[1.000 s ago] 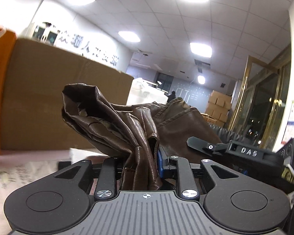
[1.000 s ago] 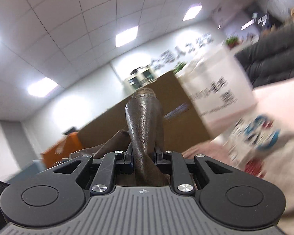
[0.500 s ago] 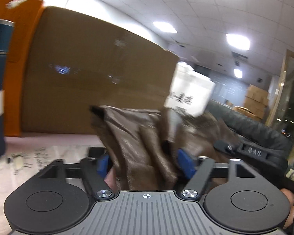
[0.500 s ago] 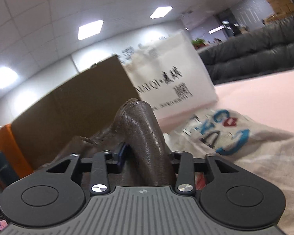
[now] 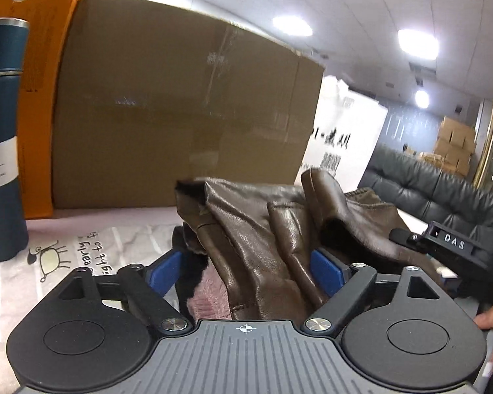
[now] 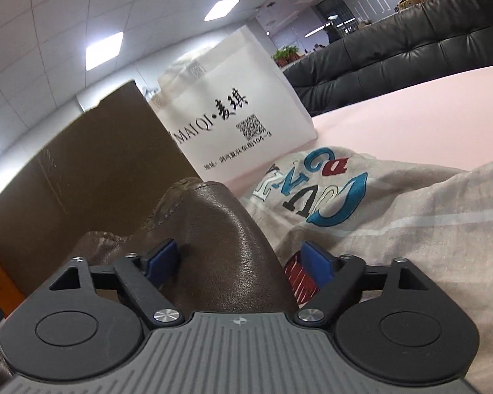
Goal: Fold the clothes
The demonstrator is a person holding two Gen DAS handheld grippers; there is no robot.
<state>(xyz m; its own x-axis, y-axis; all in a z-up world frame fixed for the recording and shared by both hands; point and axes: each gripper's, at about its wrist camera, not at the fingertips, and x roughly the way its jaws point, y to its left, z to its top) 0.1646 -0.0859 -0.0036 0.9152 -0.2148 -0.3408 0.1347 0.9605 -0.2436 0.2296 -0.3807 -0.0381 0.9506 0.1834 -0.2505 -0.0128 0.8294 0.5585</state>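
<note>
A dark blue bottle (image 5: 1,138) stands at the far left of the left wrist view, on the pale printed cloth (image 5: 92,252) spread over the pink table (image 5: 92,213). Behind it rise an orange box (image 5: 37,98) and a large cardboard box (image 5: 180,115). The left gripper (image 5: 246,271) has its blue pads spread wide; the brown leather garment (image 5: 263,229) lies bunched between them, touching neither pad firmly. To its right the other tool, marked DAS, reaches toward the same garment, with a black sofa (image 5: 437,193) beyond.

In the right wrist view, the cardboard box (image 6: 82,177) stands left of a white MAIQI bag (image 6: 233,115). The right gripper (image 6: 238,261) is likewise parted, a fold of the brown leather garment (image 6: 223,249) humped loosely between its pads. A grey printed shirt (image 6: 394,223) lies crumpled to the right on the pink table (image 6: 427,115).
</note>
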